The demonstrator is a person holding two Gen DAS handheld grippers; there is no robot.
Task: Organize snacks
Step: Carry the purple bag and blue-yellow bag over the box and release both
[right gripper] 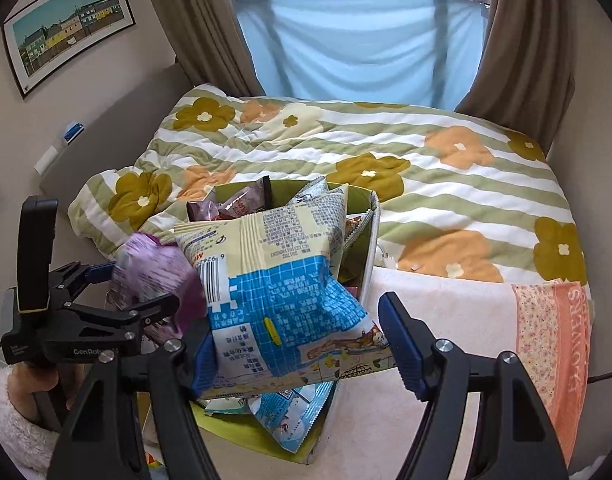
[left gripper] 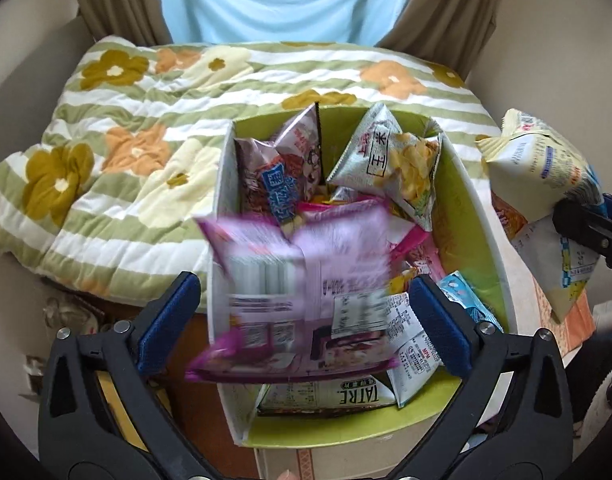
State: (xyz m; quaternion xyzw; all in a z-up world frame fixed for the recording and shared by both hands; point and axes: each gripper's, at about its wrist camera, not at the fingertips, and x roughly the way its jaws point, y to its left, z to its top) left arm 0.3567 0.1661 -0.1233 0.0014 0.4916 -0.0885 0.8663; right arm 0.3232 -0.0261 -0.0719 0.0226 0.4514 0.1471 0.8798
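A green-lined box (left gripper: 466, 216) full of snack bags stands by the bed. My left gripper (left gripper: 306, 320) is open; a blurred purple snack bag (left gripper: 297, 300) lies loose between its spread fingers, over the box's near end. My right gripper (right gripper: 301, 344) is open too; a cream and blue snack bag (right gripper: 281, 288) leans on its left pad (right gripper: 203, 364), over the box (right gripper: 362, 216). The right pad (right gripper: 402, 344) stands clear of the bag. The purple bag (right gripper: 153, 264) and left gripper (right gripper: 117, 292) show at left in the right wrist view. The cream bag (left gripper: 538, 164) shows at far right in the left wrist view.
A flowered, striped quilt (left gripper: 125, 152) covers the bed behind the box. A pink towel marked FLOWERS (right gripper: 554, 340) lies right of the box. Curtains (right gripper: 193, 28) and a blue sheet (right gripper: 358, 52) hang behind. A framed picture (right gripper: 65, 28) hangs on the left wall.
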